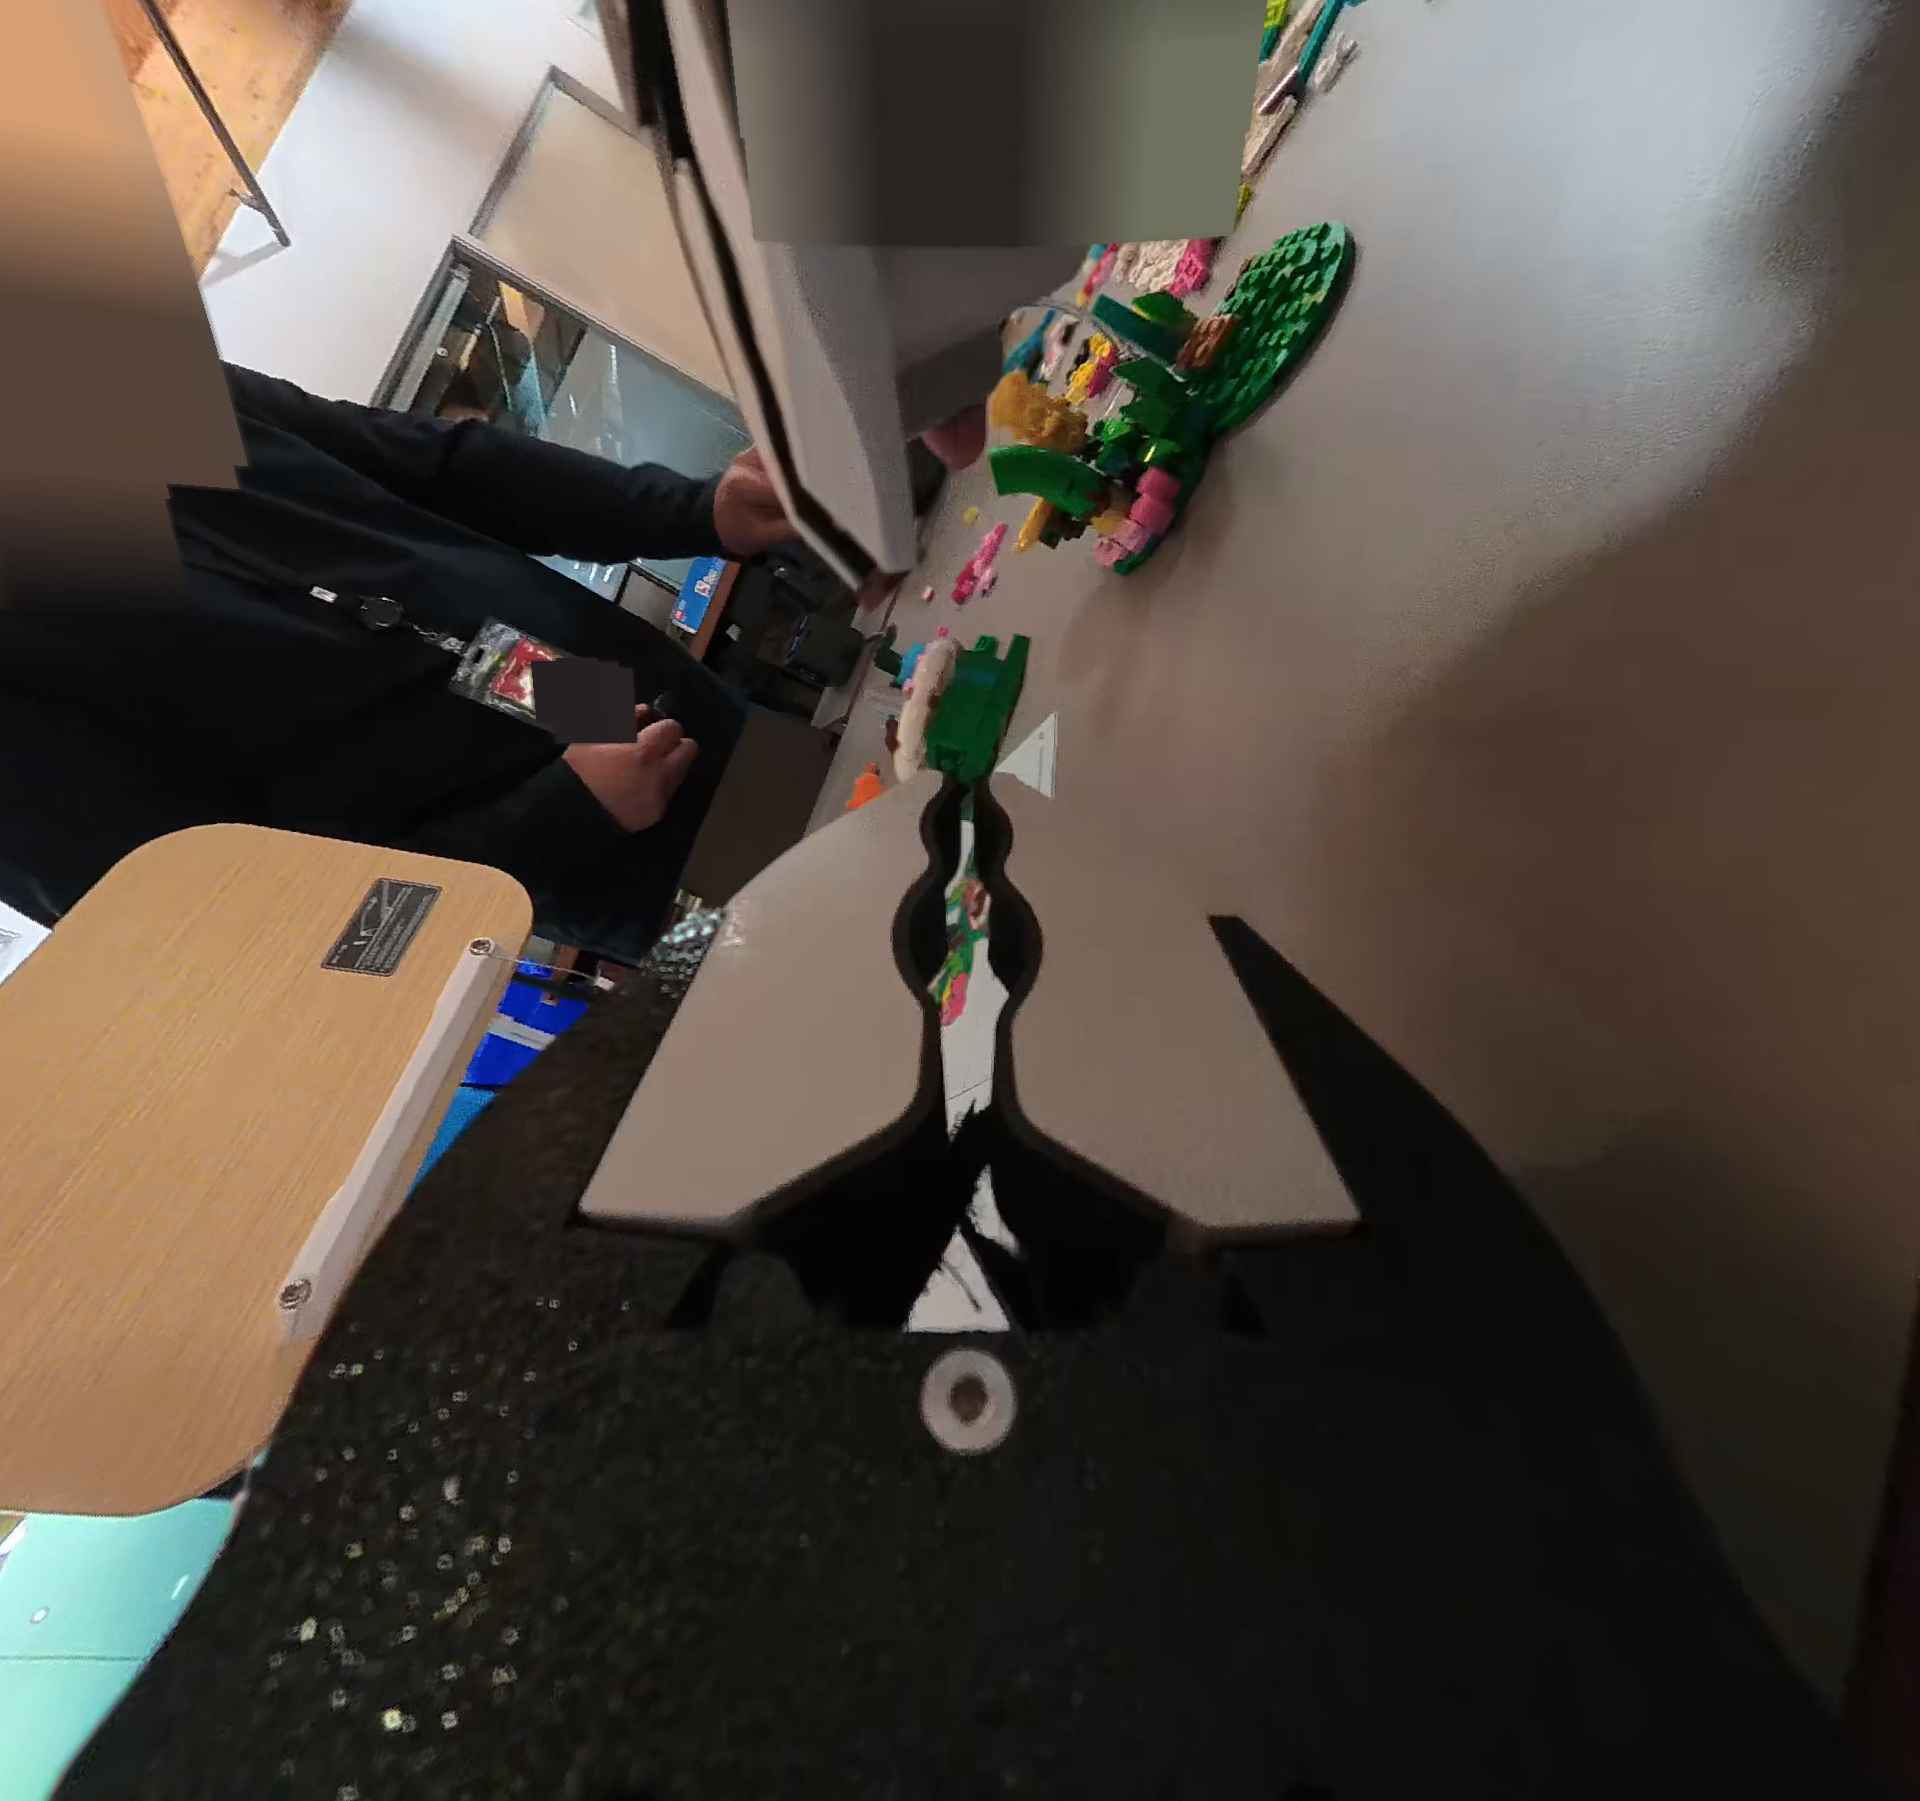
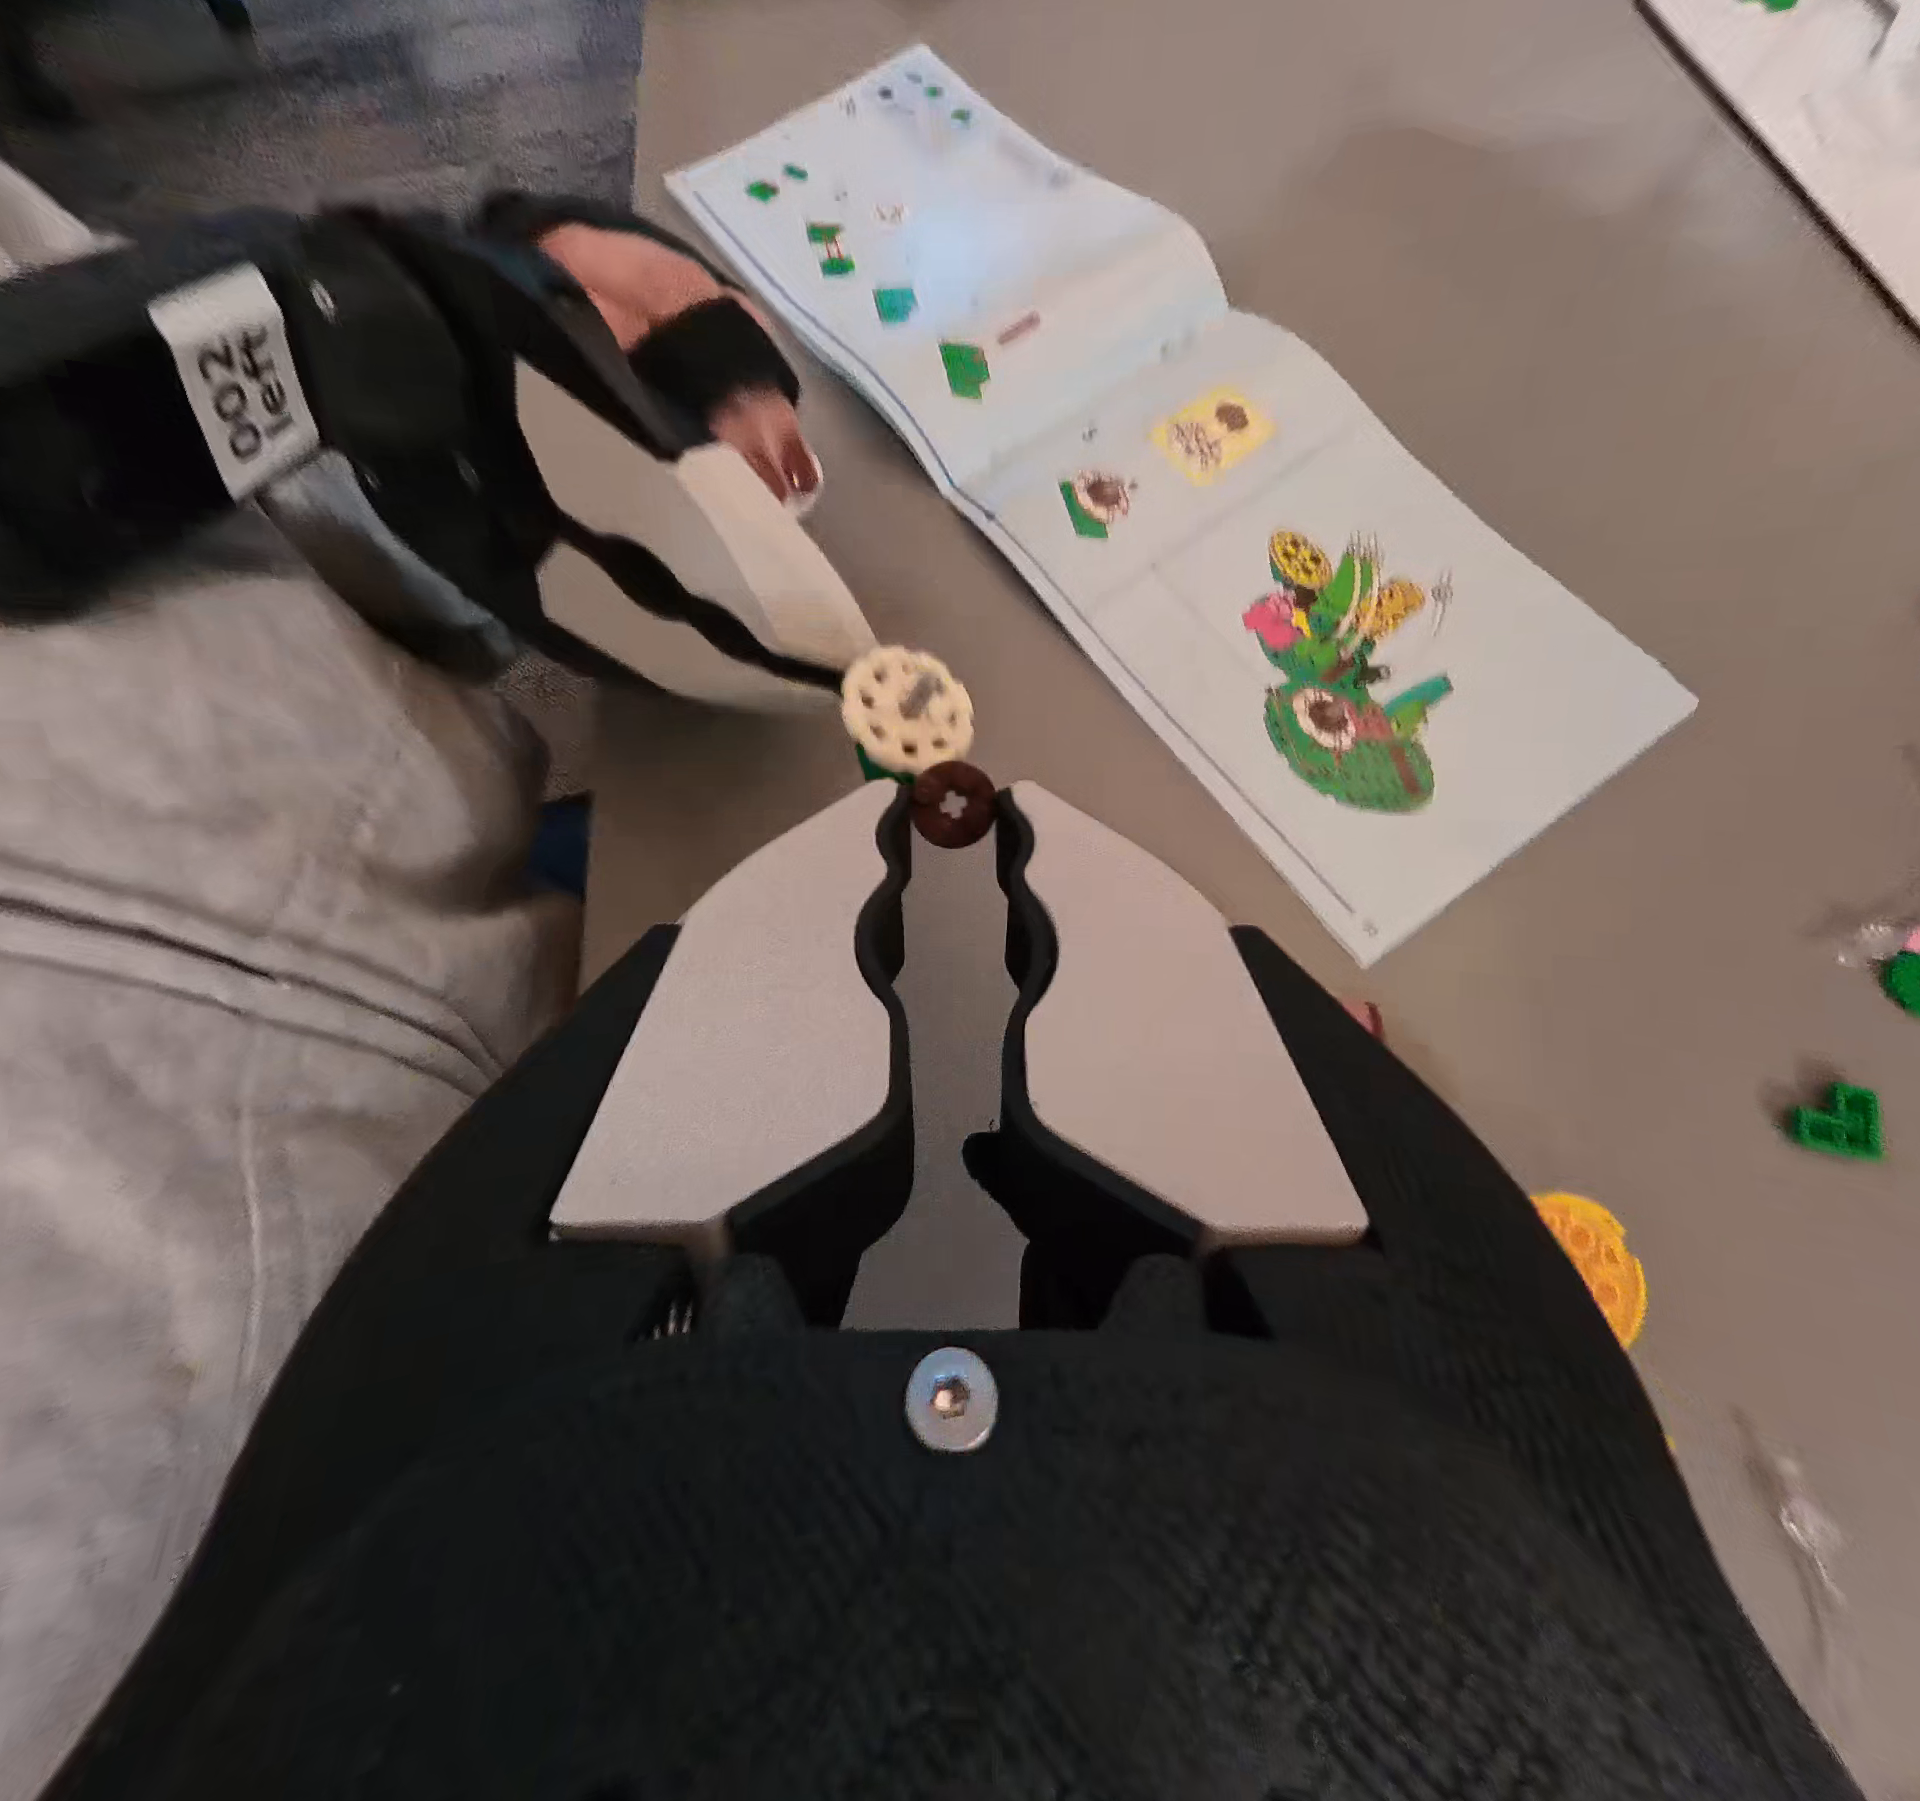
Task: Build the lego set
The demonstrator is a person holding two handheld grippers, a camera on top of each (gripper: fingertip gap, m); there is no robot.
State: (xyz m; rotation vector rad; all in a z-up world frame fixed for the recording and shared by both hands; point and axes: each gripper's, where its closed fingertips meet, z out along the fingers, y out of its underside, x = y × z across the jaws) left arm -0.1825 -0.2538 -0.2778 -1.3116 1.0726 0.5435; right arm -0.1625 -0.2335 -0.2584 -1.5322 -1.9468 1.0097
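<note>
A: Brown stud pinched at the right gripper tips, in the air over the table, just under the cream disc.

B: Handling?

A: Looked light, rigid, smooth plastic, probably slippery; round, so best taken across the rim, as here. Small, easy to drop.

B: Left gripper?

A: Clamped on the green piece carrying the disc; thin edge hold, likely to twist if pushed.

B: Room?

A: Booklet lay flat beyond, well apart. Loose green brick and yellow disc off right. Grey sleeve close on the left; open table ahead.
</note>
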